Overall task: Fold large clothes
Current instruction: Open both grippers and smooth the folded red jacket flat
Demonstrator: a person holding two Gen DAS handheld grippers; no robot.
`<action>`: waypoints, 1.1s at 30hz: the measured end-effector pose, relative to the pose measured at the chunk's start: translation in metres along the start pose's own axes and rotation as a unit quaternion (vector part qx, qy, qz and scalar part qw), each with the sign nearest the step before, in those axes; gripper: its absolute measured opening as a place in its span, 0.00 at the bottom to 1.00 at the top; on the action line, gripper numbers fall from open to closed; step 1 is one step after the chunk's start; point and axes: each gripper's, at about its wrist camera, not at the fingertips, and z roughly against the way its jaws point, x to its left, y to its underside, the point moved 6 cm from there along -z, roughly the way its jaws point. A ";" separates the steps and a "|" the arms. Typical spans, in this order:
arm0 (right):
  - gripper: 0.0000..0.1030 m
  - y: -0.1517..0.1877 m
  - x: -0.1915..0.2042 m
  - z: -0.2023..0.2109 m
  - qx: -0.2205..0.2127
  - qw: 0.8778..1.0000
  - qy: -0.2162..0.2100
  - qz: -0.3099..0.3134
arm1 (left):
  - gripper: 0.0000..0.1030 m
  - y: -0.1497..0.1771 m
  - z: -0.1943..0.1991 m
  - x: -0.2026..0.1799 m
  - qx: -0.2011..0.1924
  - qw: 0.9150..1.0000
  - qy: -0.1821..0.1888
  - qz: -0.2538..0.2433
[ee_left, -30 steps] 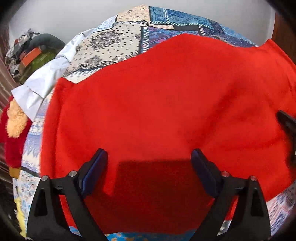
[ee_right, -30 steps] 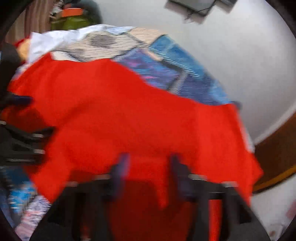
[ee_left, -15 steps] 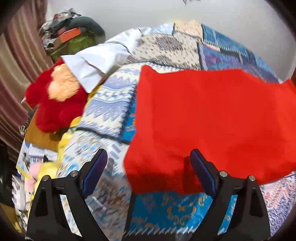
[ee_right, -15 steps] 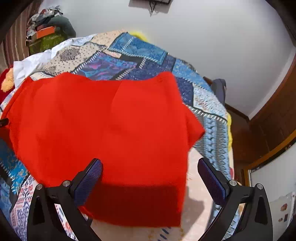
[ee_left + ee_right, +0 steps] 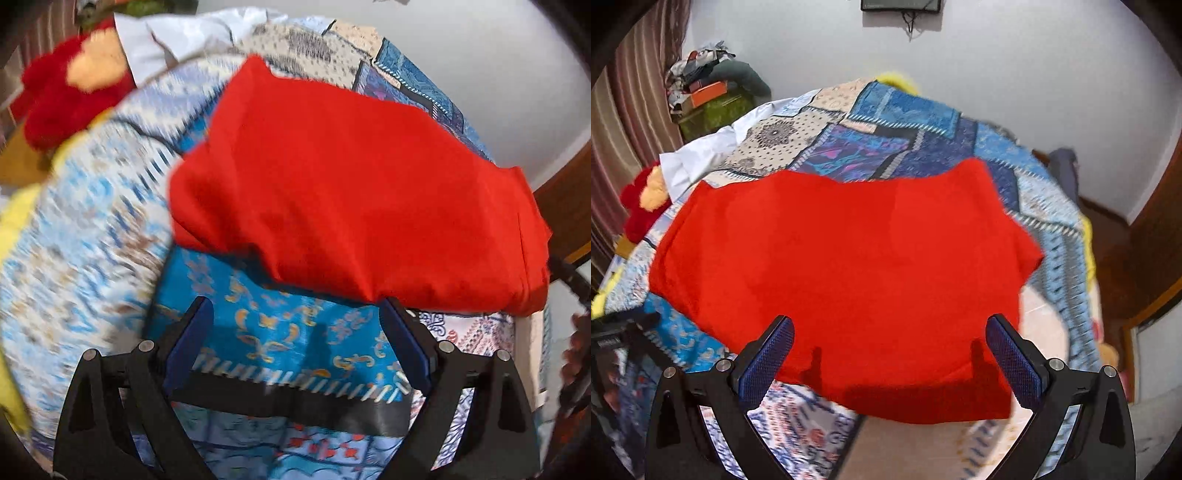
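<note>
A large red garment [image 5: 351, 192] lies folded on the patchwork bedspread [image 5: 92, 240]; it also shows in the right wrist view [image 5: 849, 266]. My left gripper [image 5: 295, 314] is open and empty, hovering over the bedspread just short of the garment's near edge. My right gripper [image 5: 890, 332] is open and empty, above the garment's near edge. The left gripper shows at the left edge of the right wrist view [image 5: 617, 332].
A red and yellow plush toy [image 5: 70, 92] and a white cloth [image 5: 177, 40] lie at the bed's far left. A pile of boxes and clothes [image 5: 709, 88] stands in the corner by the curtain [image 5: 624, 122]. Wooden furniture [image 5: 1152, 240] stands on the right.
Both grippers have let go of the red garment and pulled back from it. The right gripper, nearly shut a second ago, now stands wide open.
</note>
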 end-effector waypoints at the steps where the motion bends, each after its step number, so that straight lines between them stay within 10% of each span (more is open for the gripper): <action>1: 1.00 0.002 0.002 -0.005 0.006 1.000 -0.007 -0.004 | 0.89 0.000 -0.006 -0.002 0.006 1.000 0.011 0.006; 7: 1.00 0.019 0.000 -0.047 0.053 0.999 -0.005 -0.012 | 0.89 -0.006 -0.049 -0.002 0.061 0.990 0.105 0.076; 12: 1.00 0.029 -0.010 -0.060 0.050 0.997 -0.024 -0.050 | 0.89 -0.020 -0.060 -0.006 0.031 0.984 0.144 0.099; 19: 1.00 0.031 -0.010 -0.061 0.047 0.998 -0.036 -0.037 | 0.79 -0.061 -0.071 -0.019 -0.030 0.990 0.100 0.093; 26: 1.00 0.030 -0.011 -0.063 0.059 0.996 -0.049 -0.040 | 0.27 -0.098 -0.066 -0.002 -0.049 0.986 0.070 0.144; 33: 1.00 0.016 0.008 -0.041 0.060 0.994 -0.090 -0.031 | 0.12 -0.115 -0.011 -0.030 -0.114 0.993 -0.019 0.024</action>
